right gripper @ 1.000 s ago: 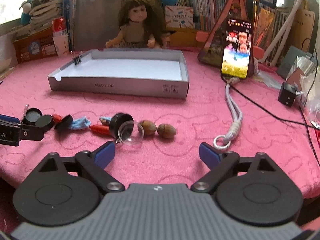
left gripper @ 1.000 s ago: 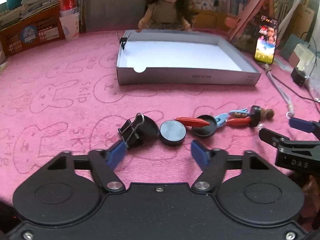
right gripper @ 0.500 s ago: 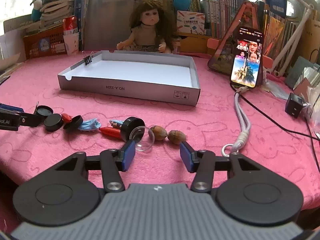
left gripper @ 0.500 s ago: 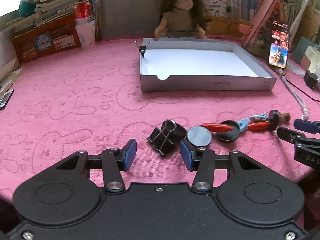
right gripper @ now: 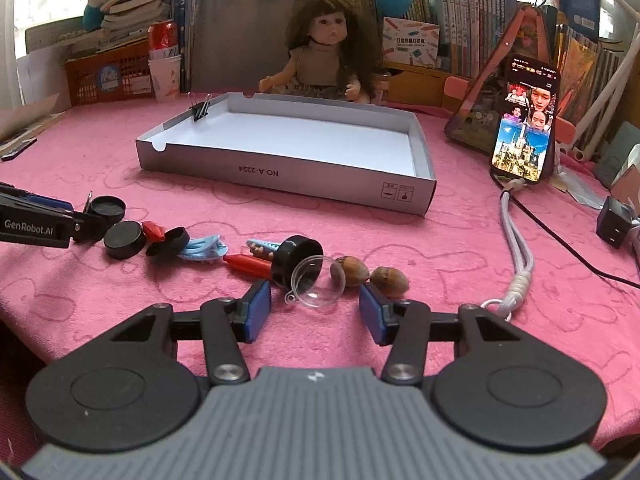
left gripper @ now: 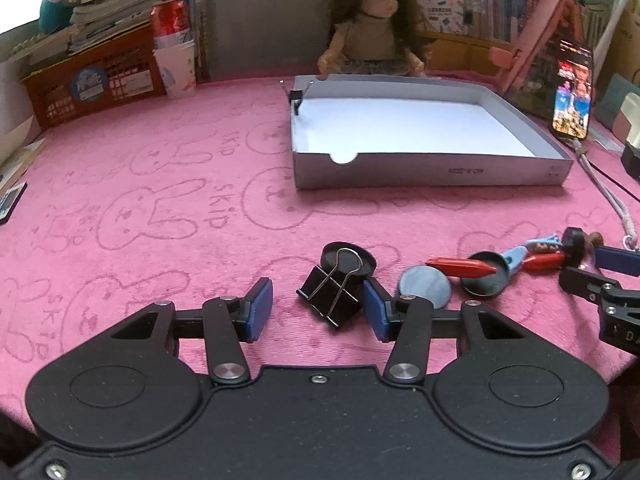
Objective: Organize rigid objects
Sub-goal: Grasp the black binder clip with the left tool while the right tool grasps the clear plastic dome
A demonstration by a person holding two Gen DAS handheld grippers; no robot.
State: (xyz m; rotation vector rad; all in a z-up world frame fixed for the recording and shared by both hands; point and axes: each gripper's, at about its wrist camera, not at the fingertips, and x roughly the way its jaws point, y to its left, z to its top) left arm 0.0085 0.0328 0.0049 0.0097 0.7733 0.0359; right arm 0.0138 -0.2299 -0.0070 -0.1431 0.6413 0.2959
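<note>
My left gripper (left gripper: 318,310) has just been narrowing, jaws unclenched around a black binder clip (left gripper: 330,294) near the pink cloth's (left gripper: 160,200) front edge; its right pad perhaps touches the clip. My right gripper (right gripper: 314,312), likewise narrowed, brackets a clear half-sphere (right gripper: 318,284) without pressing. Grey tray (right gripper: 288,176) sits mid-cloth

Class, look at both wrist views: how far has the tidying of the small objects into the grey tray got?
Barely begun. Done: only one binder clip sits clipped on the tray wall; its floor is bare. In hand: nothing is gripped yet; the left tool has been closing around the black binder clip, the right tool around the clear half-sphere. Left: caps, clips and both nuts on the cloth.
</note>
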